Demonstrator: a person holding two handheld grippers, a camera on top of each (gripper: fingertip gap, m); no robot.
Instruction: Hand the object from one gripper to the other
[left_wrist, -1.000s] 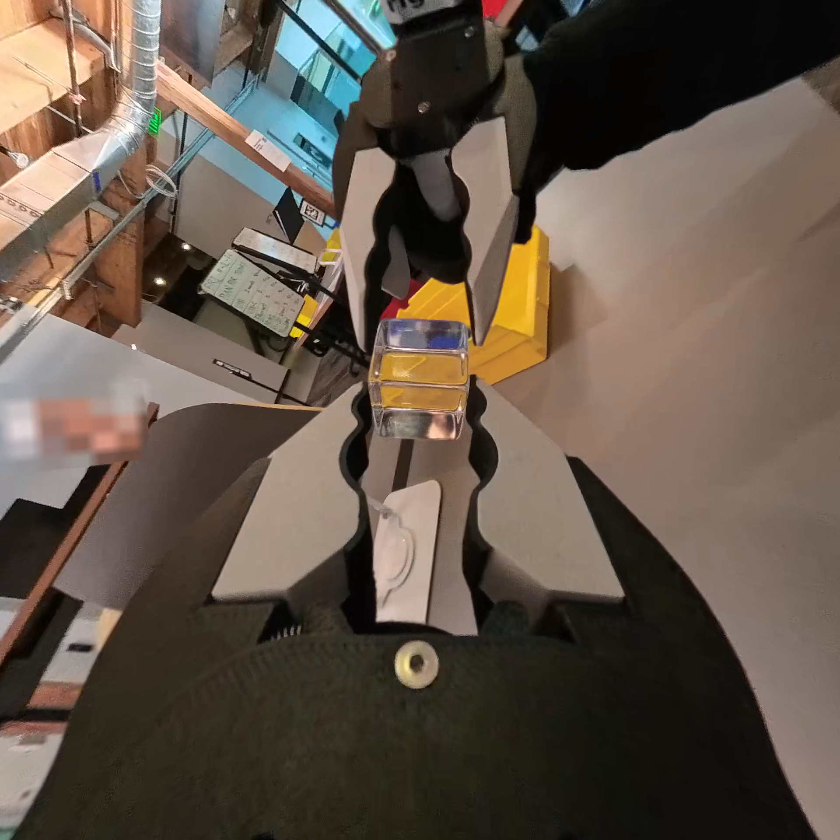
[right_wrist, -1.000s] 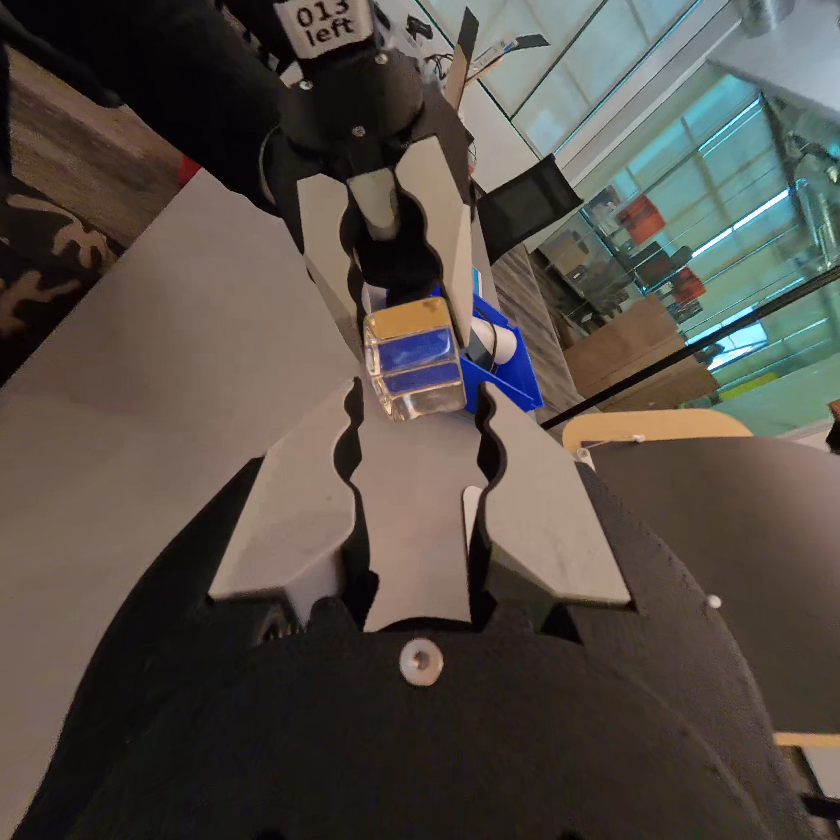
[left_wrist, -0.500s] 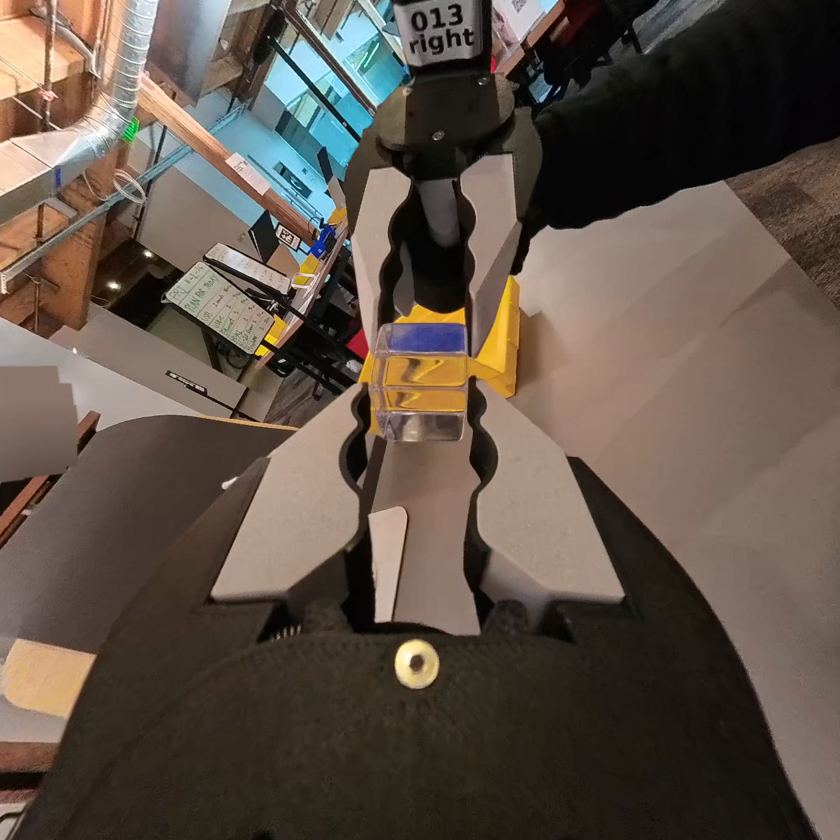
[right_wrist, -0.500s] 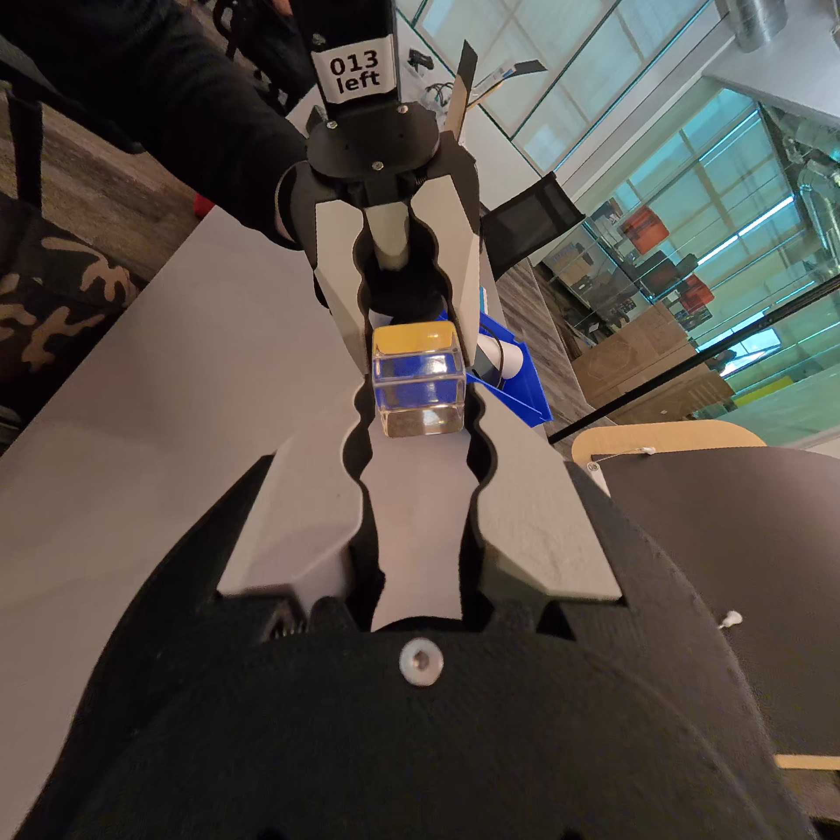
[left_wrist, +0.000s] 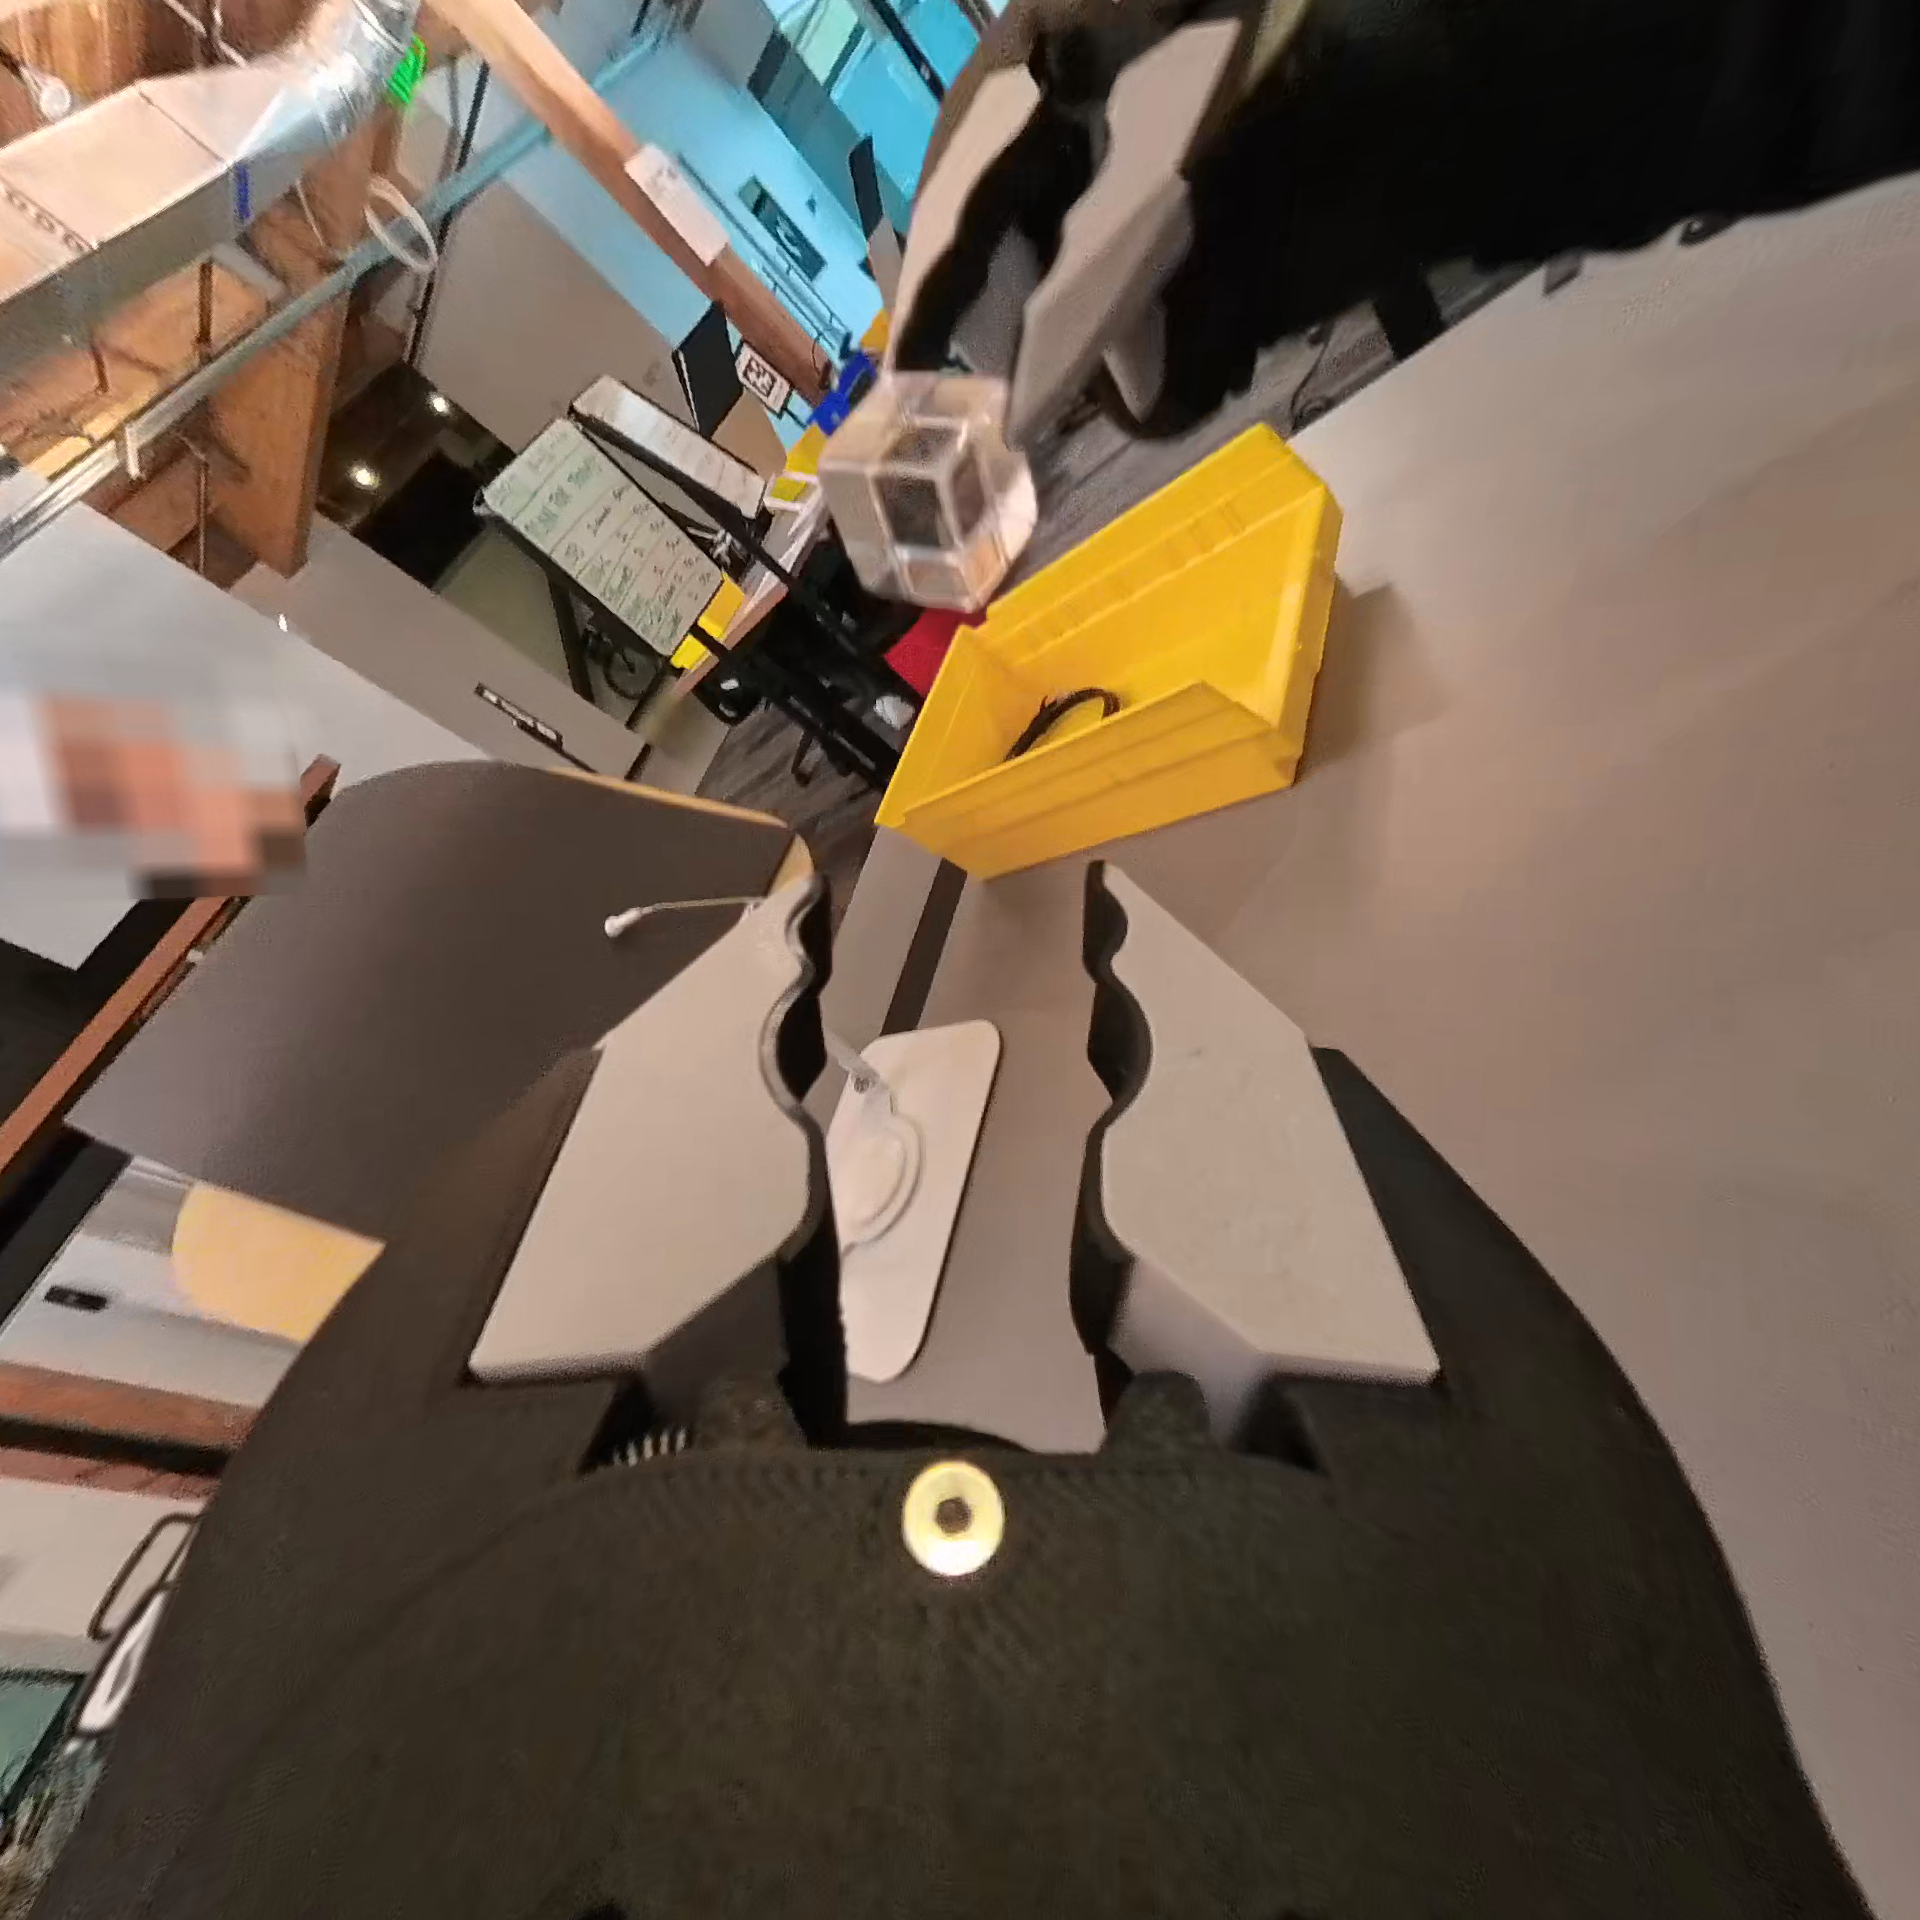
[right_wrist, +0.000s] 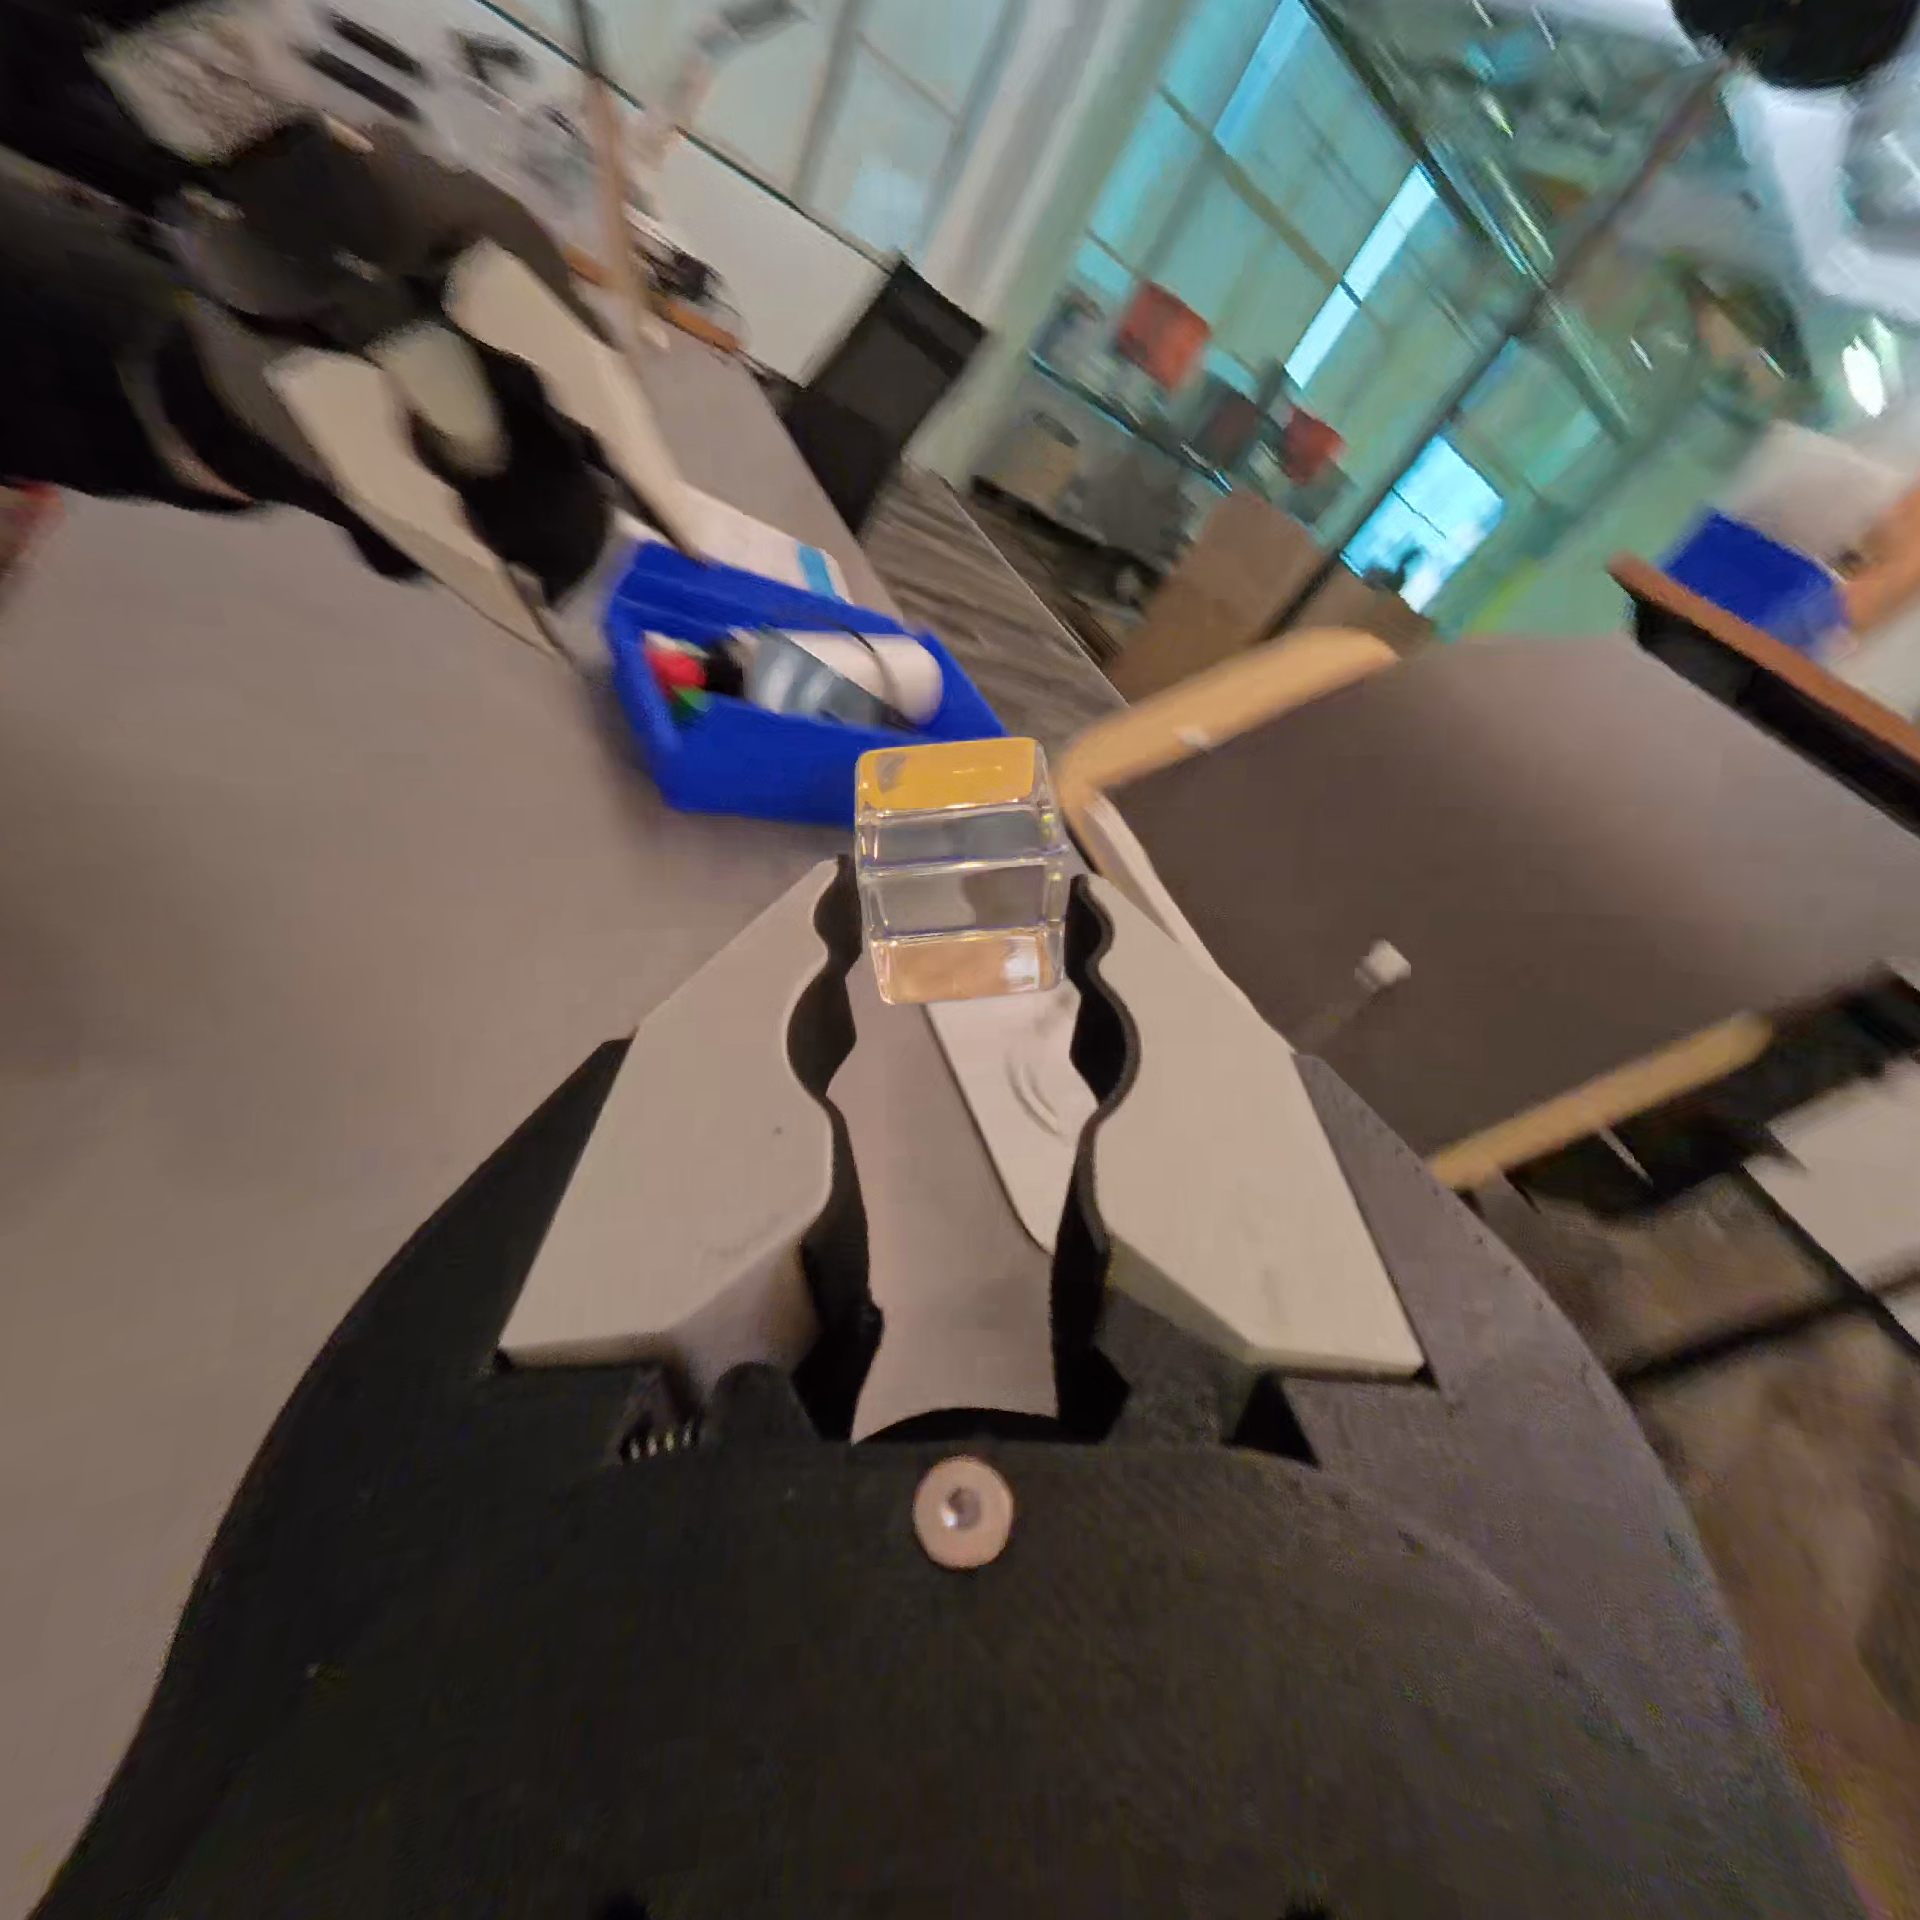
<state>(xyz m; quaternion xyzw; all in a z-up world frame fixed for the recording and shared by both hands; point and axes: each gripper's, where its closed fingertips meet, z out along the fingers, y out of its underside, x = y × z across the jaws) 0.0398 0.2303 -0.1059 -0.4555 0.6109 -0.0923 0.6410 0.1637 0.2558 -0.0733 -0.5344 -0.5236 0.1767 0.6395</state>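
Observation:
A clear glass-like cube (right_wrist: 961, 873) with a yellow-tinted top face sits between the fingertips of my right gripper (right_wrist: 961, 904), which is shut on it. In the left wrist view the same cube (left_wrist: 928, 488) hangs from the right gripper (left_wrist: 961, 400) at the top, above the yellow bin. My left gripper (left_wrist: 958, 899) is open and empty, a clear gap away from the cube. In the right wrist view the left gripper (right_wrist: 582, 551) shows blurred at the upper left, with its jaws apart.
A yellow bin (left_wrist: 1143, 665) with a black item stands on the grey table (left_wrist: 1558, 935). A blue bin (right_wrist: 769, 727) with several items stands farther off. A white pad (left_wrist: 914, 1174) lies below the left gripper. A dark panel (right_wrist: 1507, 831) borders the table. Tip to tip, the grippers are about 15 centimetres apart.
Both grippers were on the cube half a second ago. The left gripper has let go and opened. The two grippers have drawn apart, and the cube stays in the right gripper.

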